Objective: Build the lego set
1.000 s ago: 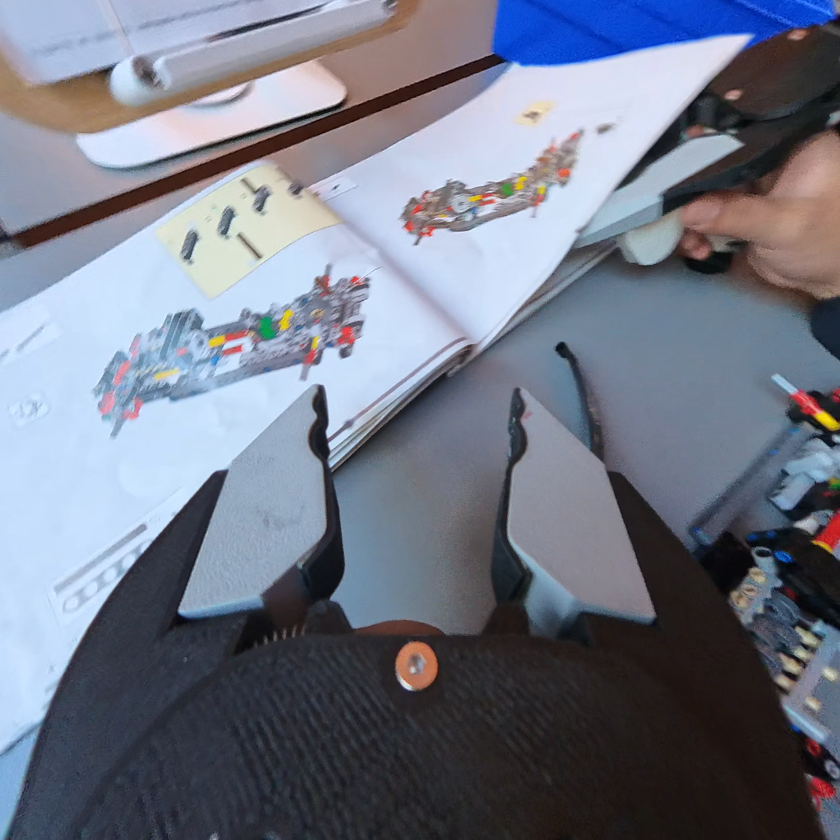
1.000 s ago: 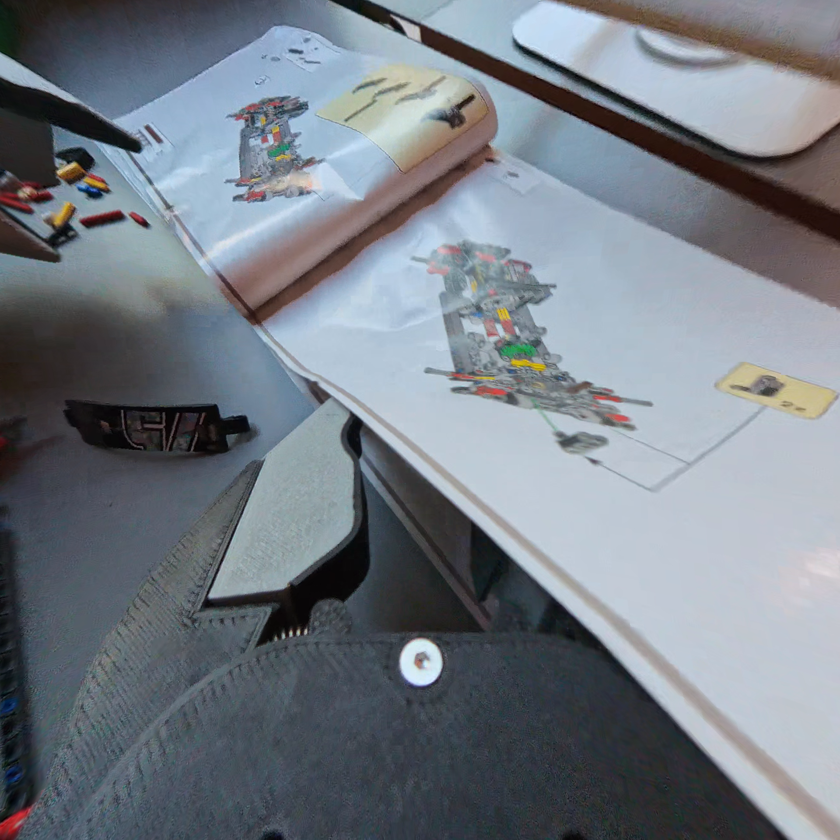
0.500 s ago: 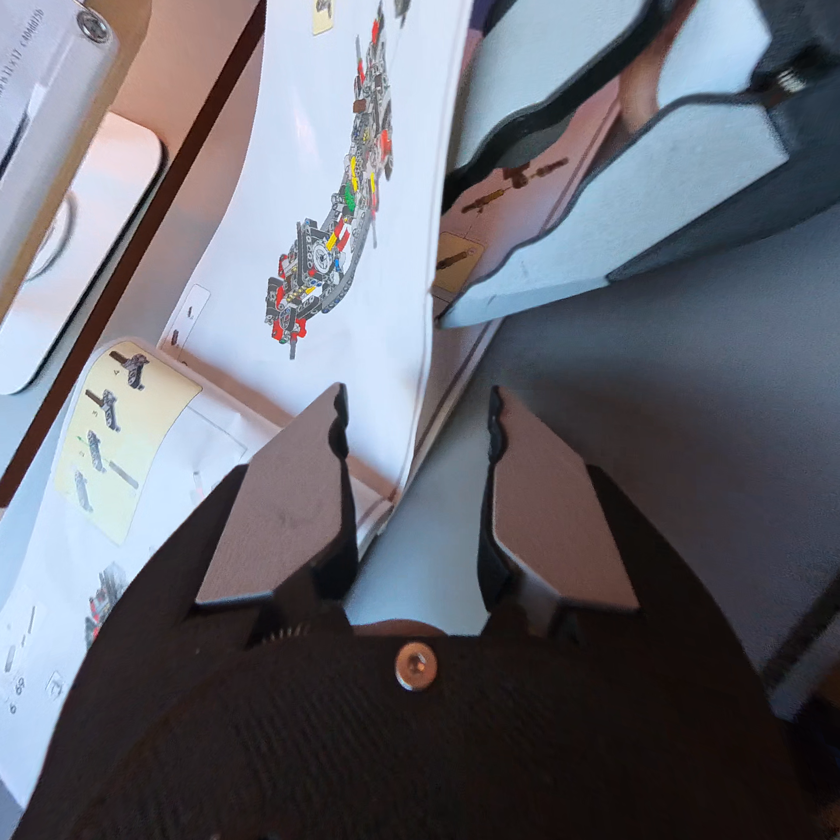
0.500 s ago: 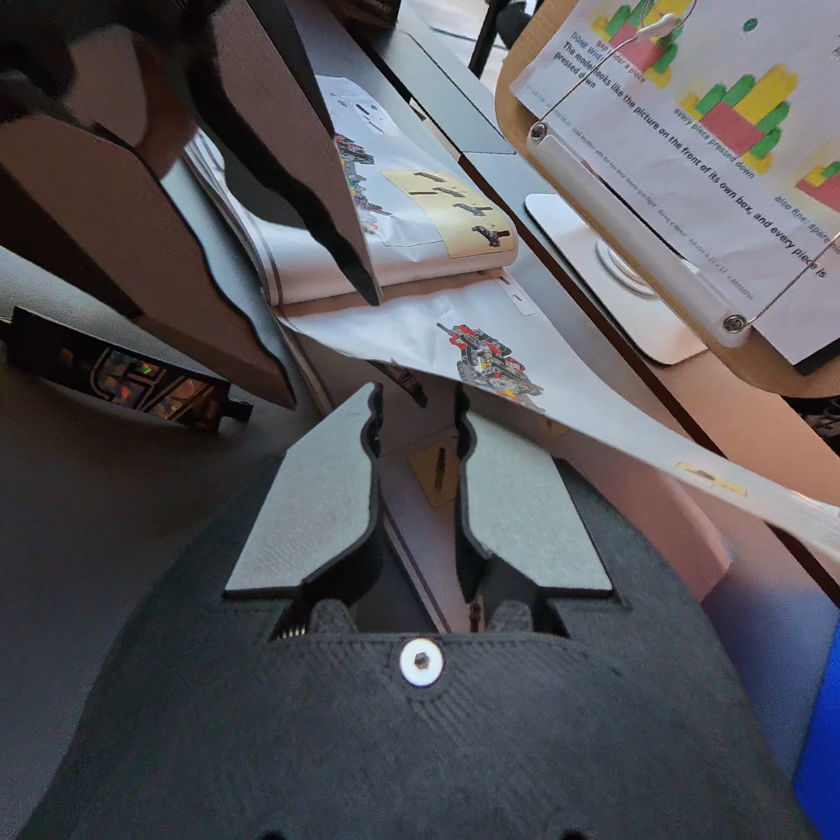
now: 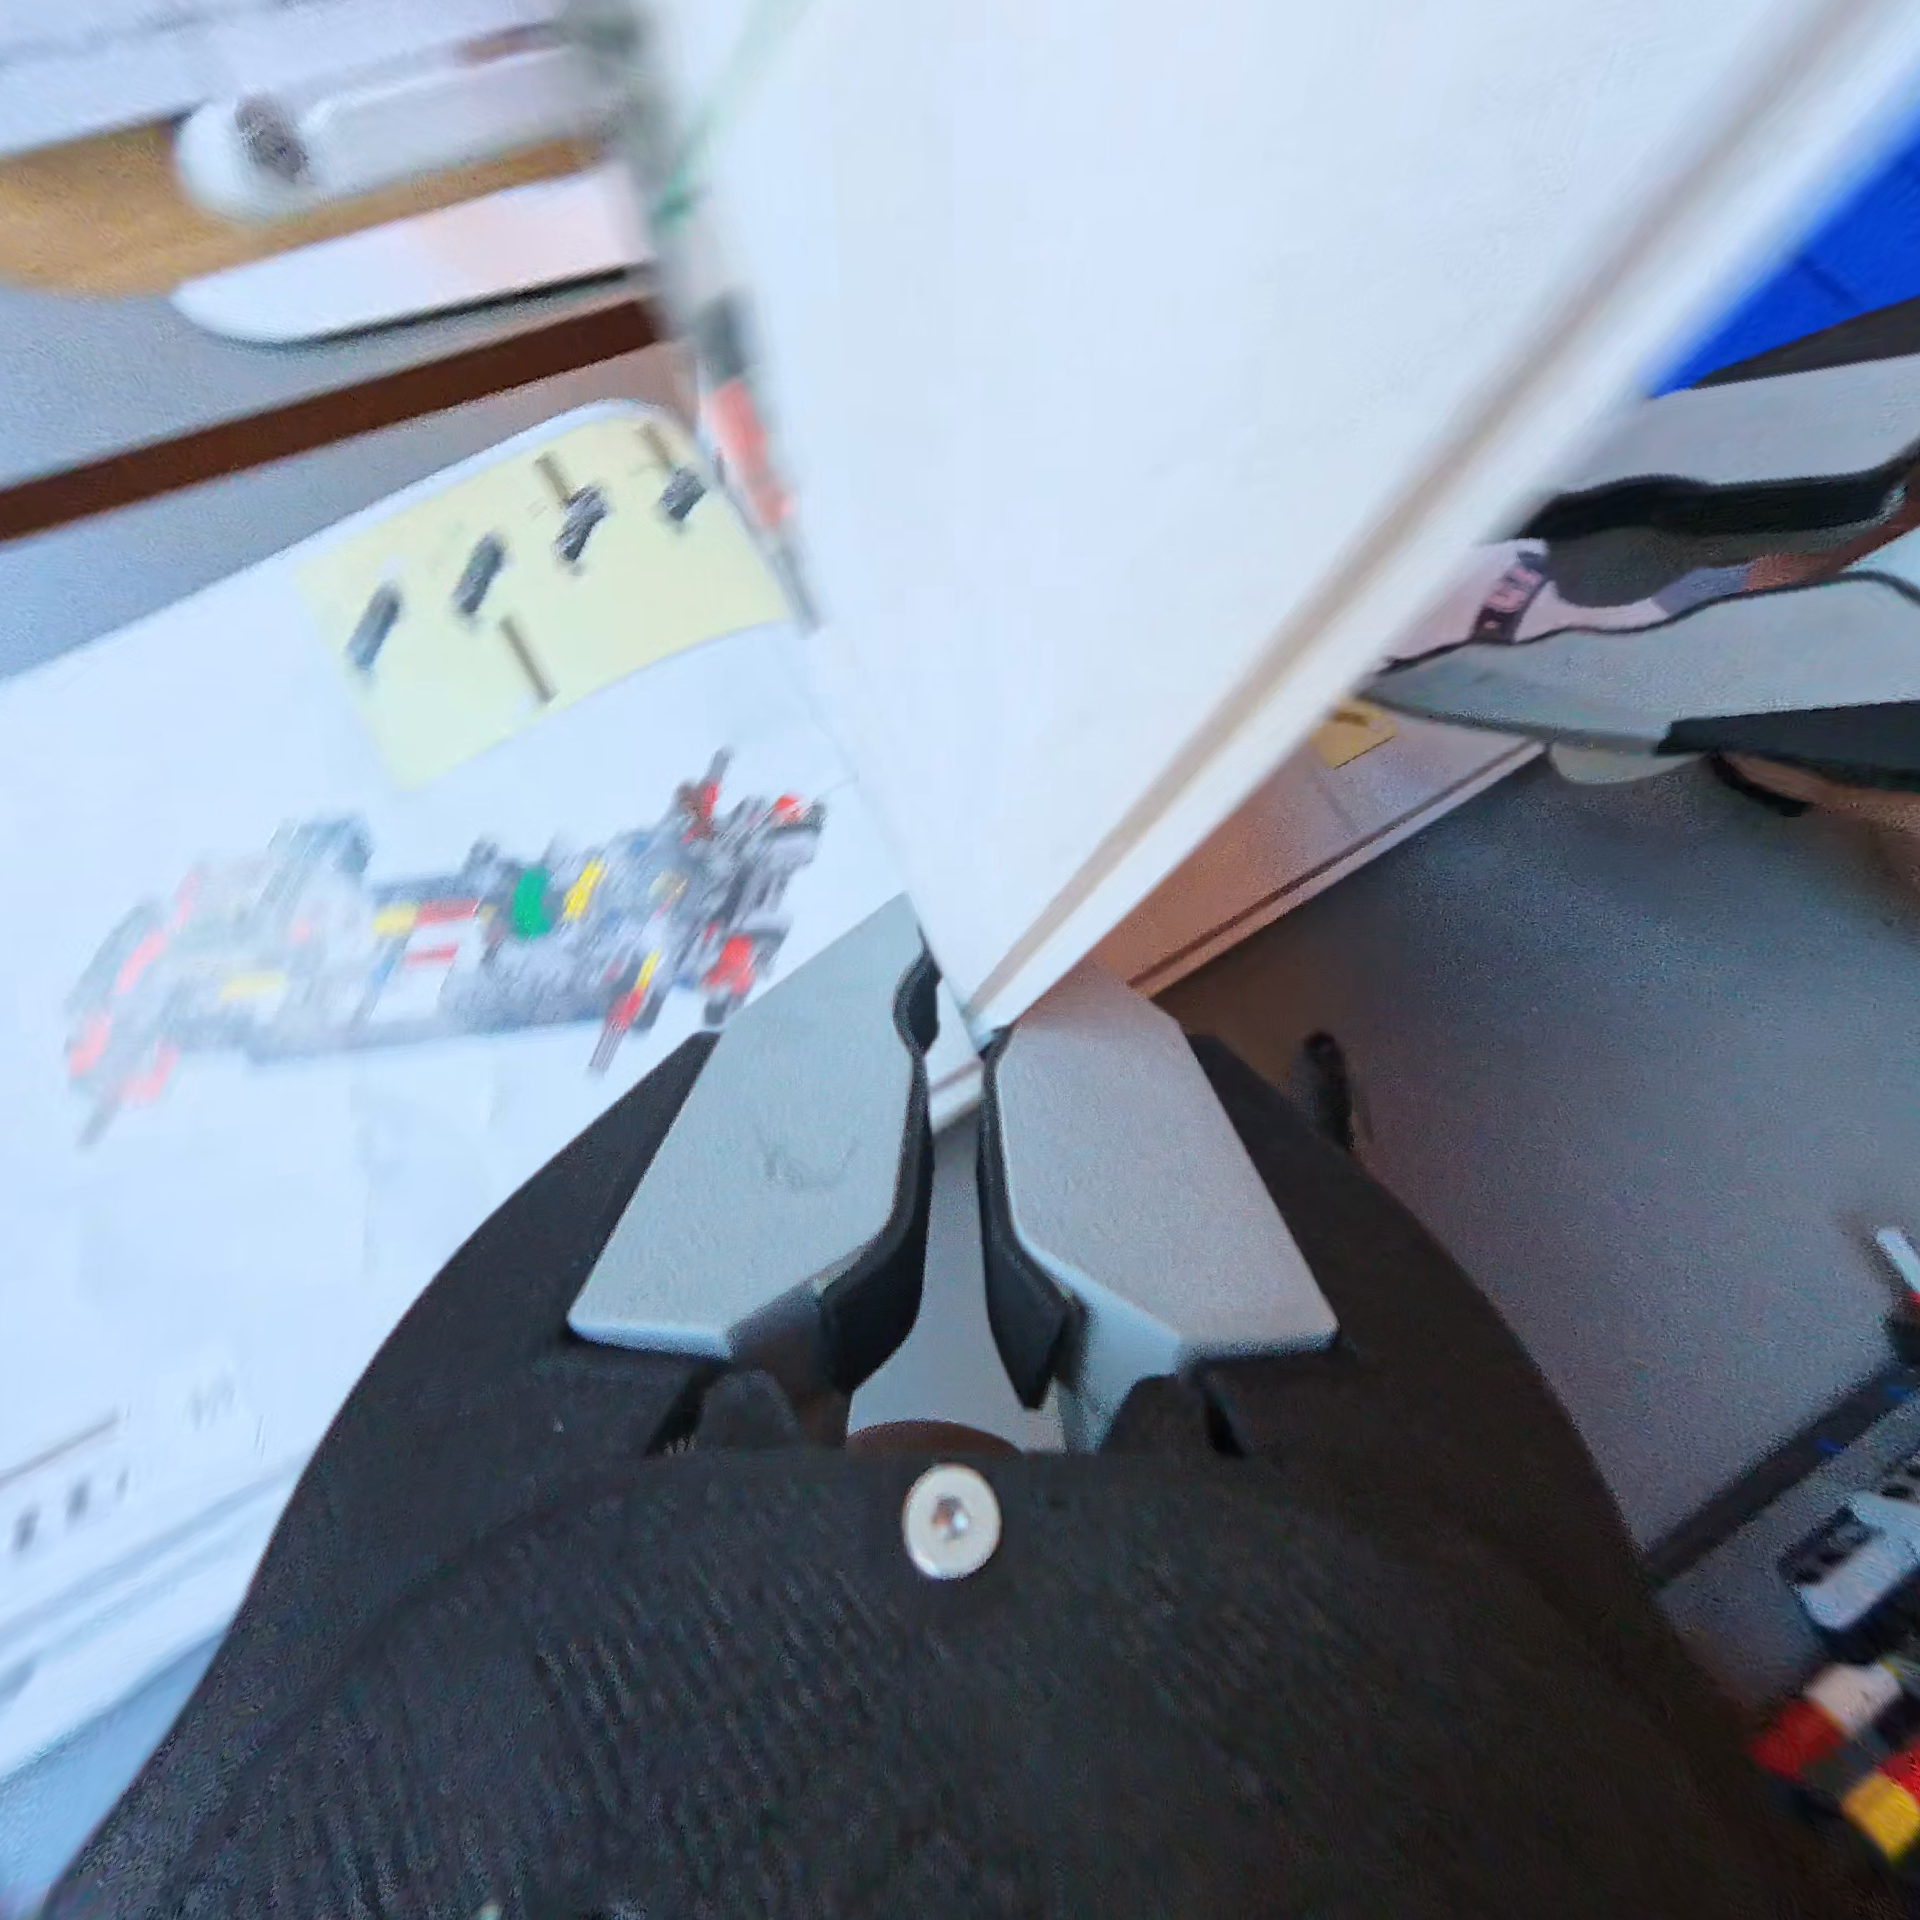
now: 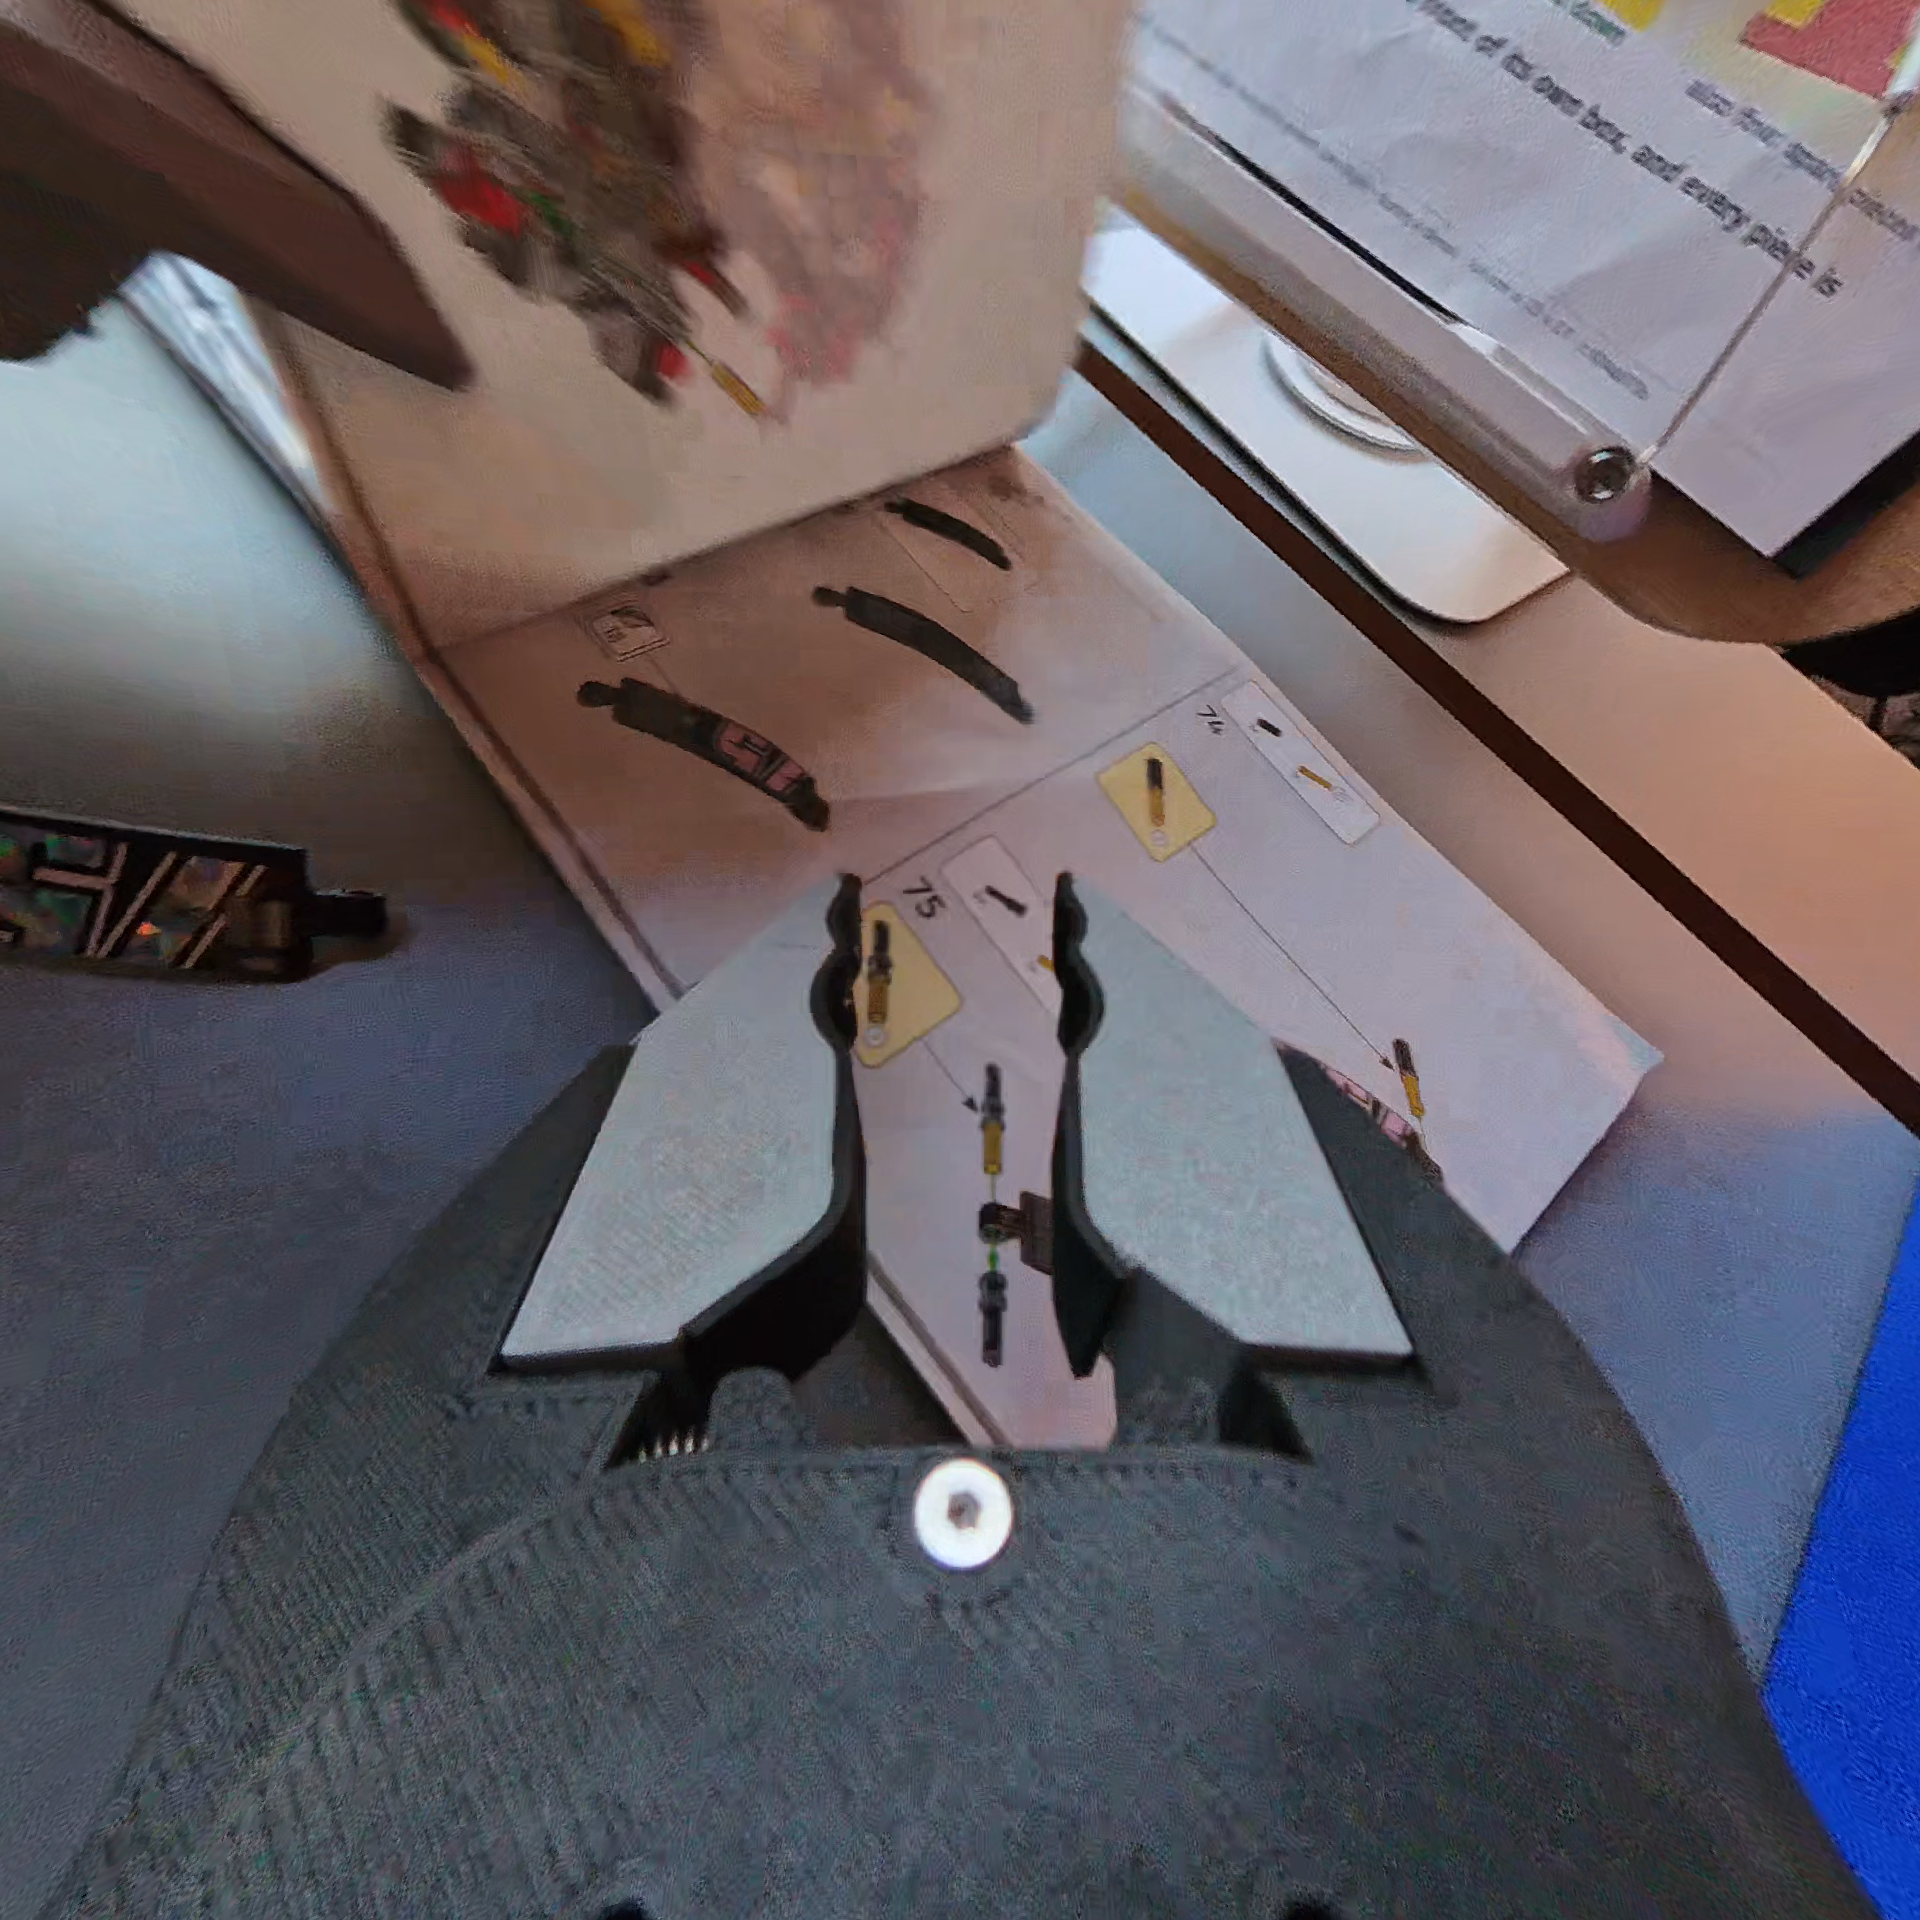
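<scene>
Pinching thin glossy page (image 5: 1091, 468): left gripper (image 5: 961, 1023) jaws; right gripper (image 6: 956, 935) jaws parted, bare.

Raised page (image 5: 1091, 468) of the open instruction booklet (image 6: 1195, 935) stands steeply between the two grippers, blocking passage across the spread. The left gripper (image 5: 956, 1023) pinches its lower corner. Beneath the page, the right gripper (image 6: 956, 935) hangs parted over the flat right-hand sheet, with open room there. A black curved part (image 6: 187, 909) lies on the grey table (image 6: 208, 1143) to the left; bare table surrounds it. A stand's white base (image 6: 1351, 499) borders the booklet's far side.
</scene>
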Tool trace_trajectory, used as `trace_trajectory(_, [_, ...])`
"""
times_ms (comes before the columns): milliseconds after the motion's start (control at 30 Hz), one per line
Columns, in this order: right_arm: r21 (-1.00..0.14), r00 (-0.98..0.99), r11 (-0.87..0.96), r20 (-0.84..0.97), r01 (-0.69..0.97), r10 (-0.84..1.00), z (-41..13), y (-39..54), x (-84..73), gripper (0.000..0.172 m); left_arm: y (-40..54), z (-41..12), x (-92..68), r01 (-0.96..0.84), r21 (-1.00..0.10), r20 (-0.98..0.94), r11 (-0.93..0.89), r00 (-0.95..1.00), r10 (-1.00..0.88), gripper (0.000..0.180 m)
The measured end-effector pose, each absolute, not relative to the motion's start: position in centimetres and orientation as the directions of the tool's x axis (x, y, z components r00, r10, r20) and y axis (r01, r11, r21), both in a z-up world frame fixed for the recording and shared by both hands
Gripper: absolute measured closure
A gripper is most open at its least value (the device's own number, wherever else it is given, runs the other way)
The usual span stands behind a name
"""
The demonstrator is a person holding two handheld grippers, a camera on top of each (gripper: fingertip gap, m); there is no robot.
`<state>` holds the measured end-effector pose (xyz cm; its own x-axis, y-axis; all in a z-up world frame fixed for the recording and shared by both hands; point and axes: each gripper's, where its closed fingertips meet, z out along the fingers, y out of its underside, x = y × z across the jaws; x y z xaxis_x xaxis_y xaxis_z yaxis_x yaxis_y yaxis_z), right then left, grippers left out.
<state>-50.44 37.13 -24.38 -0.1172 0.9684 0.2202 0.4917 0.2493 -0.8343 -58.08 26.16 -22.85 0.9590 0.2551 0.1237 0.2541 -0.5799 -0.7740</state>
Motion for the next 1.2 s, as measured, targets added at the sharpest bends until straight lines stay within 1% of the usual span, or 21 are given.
trace_trajectory(233, [-0.851,-0.034,0.183,0.191,0.493,0.981,-24.1,39.0,-50.2,0.138,18.6,-25.6,-60.4,0.484,-0.687,0.297,-0.541,0.867,0.399,0.18])
trace_trajectory(300, [-0.85,-0.005,0.168,0.191,0.5,0.982,-24.1,39.7,-50.0,0.138,17.4,-25.7,-60.4,0.526,-0.68,0.341,-0.511,0.844,0.414,0.18])
trace_trajectory(367, [-0.86,0.02,0.133,0.163,0.492,0.986,-23.9,40.1,-49.9,0.137,16.5,-25.3,-60.4,0.519,-0.7,0.331,-0.491,0.845,0.42,0.18])
trace_trajectory(400, [-0.867,0.032,0.111,0.144,0.486,0.989,-23.8,40.3,-49.8,0.137,16.1,-24.9,-60.2,0.505,-0.715,0.32,-0.484,0.851,0.416,0.18])
trace_trajectory(467, [-0.877,0.075,0.065,0.114,0.475,0.991,-23.6,41.0,-49.6,0.137,16.1,-23.6,-59.1,0.467,-0.745,0.304,-0.476,0.873,0.382,0.17])
trace_trajectory(533, [-0.888,0.126,0.018,0.086,0.459,0.988,-23.3,42.0,-49.2,0.137,17.0,-21.7,-57.2,0.391,-0.79,0.268,-0.473,0.913,0.307,0.167])
trace_trajectory(600, [-0.906,0.168,-0.035,0.04,0.422,0.985,-22.6,42.8,-48.9,0.133,18.1,-20.5,-55.7,0.289,-0.816,0.189,-0.5,0.952,0.242,0.161])
trace_trajectory(700, [-0.928,0.201,-0.148,-0.081,0.342,0.976,-21.2,43.2,-48.2,0.127,19.9,-19.4,-54.8,0.154,-0.848,0.072,-0.507,0.981,0.178,0.156])
trace_trajectory(767, [-0.934,0.188,-0.214,-0.164,0.286,0.968,-19.9,43.0,-47.7,0.125,20.9,-19.7,-54.5,0.088,-0.852,0.021,-0.517,0.991,0.135,0.15])
trace_trajectory(800, [-0.935,0.178,-0.242,-0.199,0.261,0.964,-19.3,42.8,-47.5,0.125,21.4,-20.1,-54.3,0.059,-0.846,0.001,-0.53,0.994,0.107,0.147])
trace_trajectory(900, [-0.933,0.165,-0.31,-0.282,0.184,0.945,-17.4,42.8,-46.8,0.127,23.7,-20.5,-53.3,0.016,-0.834,0.01,-0.551,1.0,0.013,0.129])
trace_trajectory(933, [-0.933,0.153,-0.322,-0.299,0.162,0.942,-16.9,42.7,-46.7,0.127,24.6,-20.5,-53.0,0.001,-0.826,0.014,-0.563,1.0,-0.018,0.127])
trace_trajectory(1033, [-0.929,0.152,-0.34,-0.319,0.144,0.936,-16.4,42.9,-46.4,0.129,27.5,-21.0,-53.3,-0.104,-0.79,-0.088,-0.604,0.995,-0.055,0.129])
trace_trajectory(1100, [-0.925,0.15,-0.355,-0.336,0.131,0.93,-16.2,43.0,-46.3,0.13,28.7,-22.2,-55.0,-0.163,-0.734,-0.204,-0.66,0.979,-0.015,0.13])
trace_trajectory(1167, [-0.923,0.141,-0.368,-0.351,0.113,0.926,-15.9,43.0,-46.1,0.132,28.6,-24.1,-57.0,-0.158,-0.654,-0.265,-0.74,0.964,0.029,0.131])
trace_trajectory(1200, [-0.922,0.139,-0.372,-0.356,0.108,0.924,-15.9,43.1,-46.1,0.133,28.1,-25.0,-57.7,-0.139,-0.627,-0.262,-0.766,0.964,0.039,0.133])
